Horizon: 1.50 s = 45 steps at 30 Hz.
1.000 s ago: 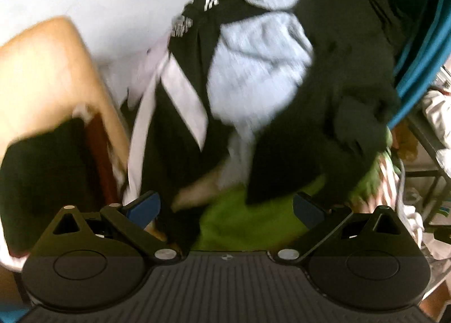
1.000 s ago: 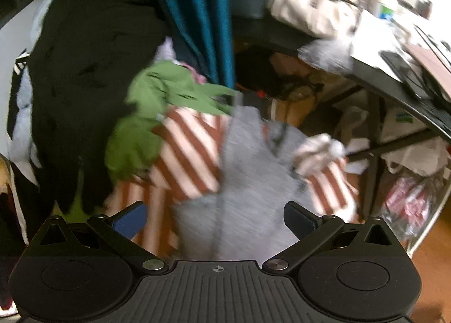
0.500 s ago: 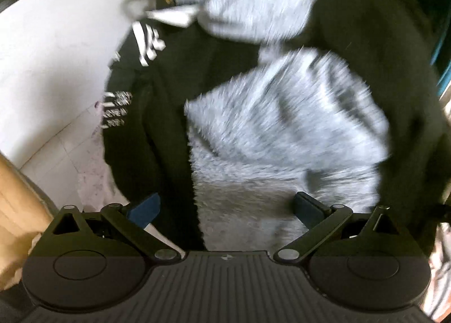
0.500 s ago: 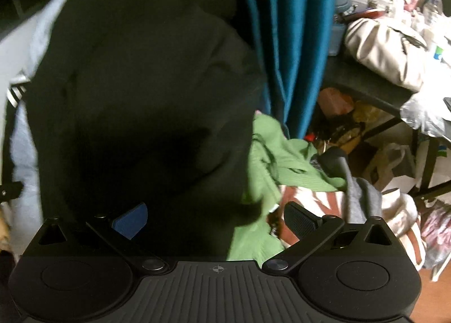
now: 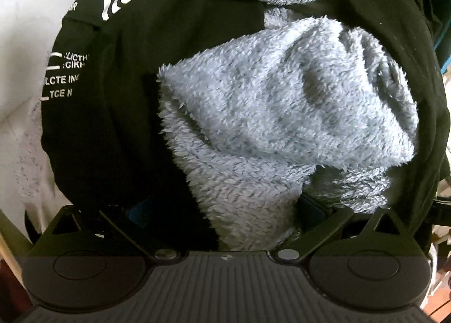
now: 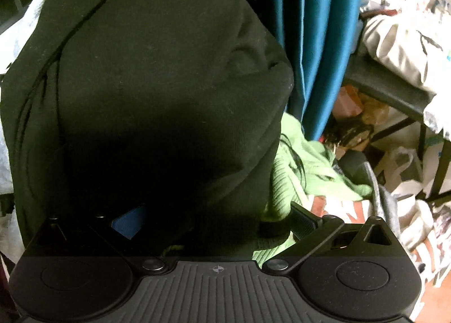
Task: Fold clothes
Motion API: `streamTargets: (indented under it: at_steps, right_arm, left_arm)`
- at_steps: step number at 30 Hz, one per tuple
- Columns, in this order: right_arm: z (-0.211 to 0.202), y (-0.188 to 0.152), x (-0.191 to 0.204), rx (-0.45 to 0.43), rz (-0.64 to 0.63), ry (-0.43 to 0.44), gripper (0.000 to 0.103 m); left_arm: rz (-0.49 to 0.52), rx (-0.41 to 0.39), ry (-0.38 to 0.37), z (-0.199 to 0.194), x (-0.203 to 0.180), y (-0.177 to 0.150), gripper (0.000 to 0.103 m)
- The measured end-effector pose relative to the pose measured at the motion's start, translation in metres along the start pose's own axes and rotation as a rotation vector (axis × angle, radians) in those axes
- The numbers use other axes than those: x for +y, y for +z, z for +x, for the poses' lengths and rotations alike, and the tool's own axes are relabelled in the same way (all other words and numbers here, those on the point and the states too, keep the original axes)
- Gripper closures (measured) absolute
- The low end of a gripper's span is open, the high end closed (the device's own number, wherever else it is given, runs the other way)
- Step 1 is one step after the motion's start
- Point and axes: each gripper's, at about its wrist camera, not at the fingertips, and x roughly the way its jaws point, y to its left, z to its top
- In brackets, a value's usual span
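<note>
A fluffy light grey fleece garment [image 5: 276, 114] fills the left wrist view, lying on a black garment with white printed lettering [image 5: 135, 74]. My left gripper [image 5: 225, 210] is open, its fingers spread on either side of the fleece's lower fold and pressed into the pile. In the right wrist view a plain black garment [image 6: 157, 83] fills the left and middle. My right gripper [image 6: 214, 221] is open against it, the black cloth and a ribbed green garment [image 6: 298, 170] between its fingers. The lower parts of both piles are hidden behind the grippers.
Teal fabric [image 6: 310, 26] hangs behind the black garment. Right of it stands a dark table frame [image 6: 394, 91] with a cream bag [image 6: 400, 41] on top and bags beneath. A red-and-white striped cloth [image 6: 338, 207] lies below the green one. A white surface [image 5: 25, 12] shows at left.
Both grippers have pushed forward into the clothes pile. The fleece now reaches between the left fingers and the black garment between the right ones. Both stay open.
</note>
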Motion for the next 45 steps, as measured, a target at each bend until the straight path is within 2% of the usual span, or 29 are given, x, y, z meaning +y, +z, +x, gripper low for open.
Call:
streamTargets:
  at_steps: [7,11,16,21,25,29,33,38,41,45]
  right_arm:
    - [0.002,-0.003,0.004,-0.015,-0.007,0.002,0.001]
    - [0.004,-0.006,-0.003,-0.012,0.050,0.036,0.001]
    - [0.003,-0.012,0.001,-0.036,0.043,0.010,0.001]
    - [0.003,-0.009,-0.008,0.007,0.079,0.048,0.001]
    - [-0.010,-0.010,-0.019,0.013,0.089,0.083,0.001]
    - [-0.037,-0.022,-0.039,-0.034,0.113,0.085,0.001]
    - [-0.054,-0.043,-0.069,-0.044,0.127,0.009,0.001]
    - [-0.048,-0.075,-0.109,0.029,0.169,-0.093,0.001]
    - [-0.043,-0.092,-0.118,0.073,0.166,-0.122,0.001]
    - [-0.030,-0.113,-0.116,0.140,0.129,-0.142,0.001]
  left_arm:
    - [-0.012,-0.042,-0.009,0.001,-0.003,-0.011,0.000]
    - [-0.018,-0.033,-0.015,0.003,-0.005,-0.012,0.000]
    - [-0.008,-0.029,-0.013,0.004,-0.011,-0.015,0.000]
    - [-0.026,-0.009,-0.008,0.002,-0.017,-0.015,0.000]
    - [-0.001,-0.031,0.001,-0.013,-0.026,-0.020,0.000]
    - [0.020,-0.063,0.003,-0.036,-0.038,-0.029,0.001]
    - [0.047,-0.082,0.039,-0.055,-0.063,-0.039,0.001]
    - [0.035,-0.076,0.086,-0.059,-0.101,-0.028,0.001]
    - [0.044,-0.063,0.064,-0.061,-0.103,-0.022,0.001]
    - [0.105,-0.054,0.068,-0.063,-0.123,-0.023,0.001]
